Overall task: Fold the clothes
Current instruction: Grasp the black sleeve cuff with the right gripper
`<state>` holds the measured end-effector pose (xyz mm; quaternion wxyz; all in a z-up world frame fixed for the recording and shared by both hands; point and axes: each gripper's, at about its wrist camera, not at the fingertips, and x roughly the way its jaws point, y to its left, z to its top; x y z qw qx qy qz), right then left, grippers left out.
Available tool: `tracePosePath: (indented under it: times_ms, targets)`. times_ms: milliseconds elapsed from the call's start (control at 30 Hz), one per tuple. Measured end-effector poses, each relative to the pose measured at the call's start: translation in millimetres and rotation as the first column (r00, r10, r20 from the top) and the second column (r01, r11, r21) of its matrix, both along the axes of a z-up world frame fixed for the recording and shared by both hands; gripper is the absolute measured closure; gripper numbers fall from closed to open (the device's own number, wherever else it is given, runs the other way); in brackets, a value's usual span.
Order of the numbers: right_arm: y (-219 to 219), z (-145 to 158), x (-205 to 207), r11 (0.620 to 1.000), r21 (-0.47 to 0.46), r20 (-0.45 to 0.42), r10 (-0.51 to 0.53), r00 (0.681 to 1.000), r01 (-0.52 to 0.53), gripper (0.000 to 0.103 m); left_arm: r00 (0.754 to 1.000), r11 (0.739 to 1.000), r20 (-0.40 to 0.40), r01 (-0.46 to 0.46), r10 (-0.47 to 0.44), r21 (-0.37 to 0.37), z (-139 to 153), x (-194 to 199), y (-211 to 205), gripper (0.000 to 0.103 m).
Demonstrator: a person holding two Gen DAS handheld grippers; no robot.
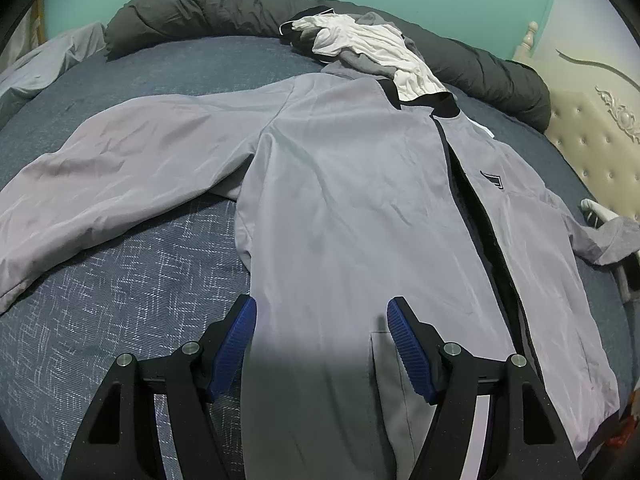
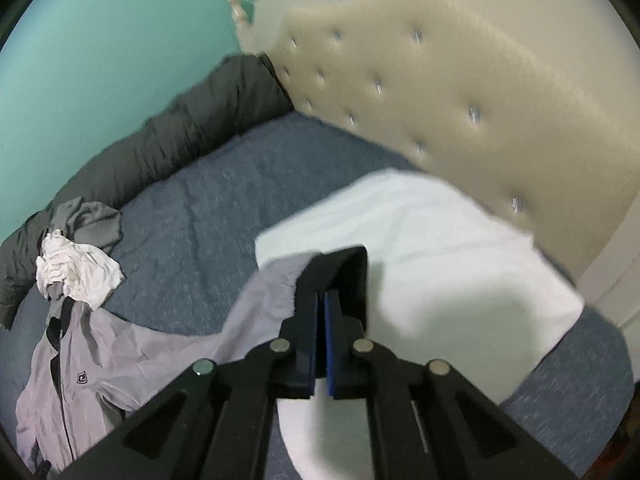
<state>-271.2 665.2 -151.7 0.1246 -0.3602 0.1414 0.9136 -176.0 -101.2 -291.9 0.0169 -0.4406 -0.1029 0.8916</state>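
A light grey zip jacket lies face up, spread out on the blue bedcover, with its left sleeve stretched out flat. My left gripper hovers open over the jacket's lower left panel, blue pads wide apart with nothing pinched between them. In the right wrist view my right gripper is shut on the black cuff of the jacket's other sleeve. That sleeve is drawn up and away from the jacket body.
A heap of white and grey clothes sits by the jacket's collar. A dark grey duvet roll lines the far edge against the teal wall. A white pillow lies under the right gripper, in front of the tufted cream headboard.
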Motion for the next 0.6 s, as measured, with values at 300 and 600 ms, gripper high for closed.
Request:
tracePosePath:
  times_ms: [300, 600]
  targets:
    - [28.0, 48.8, 19.3, 0.998, 0.054, -0.102, -0.038, 0.994, 0.044, 0.101, 1.000, 1.000, -0.006, -0.008, 0.008, 0.006, 1.4, 0.5, -1.7, 0.031]
    - [43.5, -12.8, 18.4, 0.997, 0.025, 0.043, -0.074, 0.996, 0.073, 0.099, 1.000, 1.000, -0.004, -0.010, 0.010, 0.010, 0.8, 0.8, -2.8, 0.031]
